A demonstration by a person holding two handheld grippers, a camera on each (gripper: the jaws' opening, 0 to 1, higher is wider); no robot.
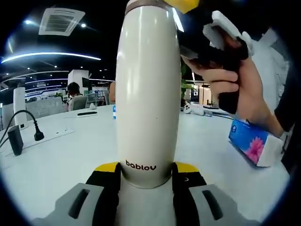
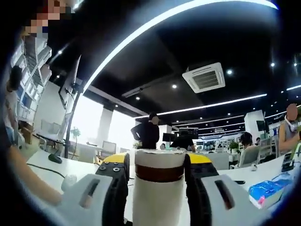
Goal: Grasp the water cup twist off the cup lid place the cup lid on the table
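A tall cream water cup (image 1: pixel 148 94) marked "bablov" stands upright on the white table (image 1: pixel 56 160). My left gripper (image 1: pixel 146 173) is shut on its lower body, with a yellow-tipped jaw on each side. The cup's cream lid (image 2: pixel 158 157), with a brown band just under it, sits on top of the cup. My right gripper (image 2: pixel 157 165) is shut on the lid from both sides. In the left gripper view, a yellow tip of the right gripper (image 1: pixel 186 4) shows at the cup's top, and a person's hand (image 1: pixel 230 80) holds that gripper.
A blue tissue pack (image 1: pixel 254 143) lies on the table to the right of the cup. A black plug with its cable (image 1: pixel 37 135) and a dark adapter (image 1: pixel 15 140) lie at the left. People sit and stand at desks far behind.
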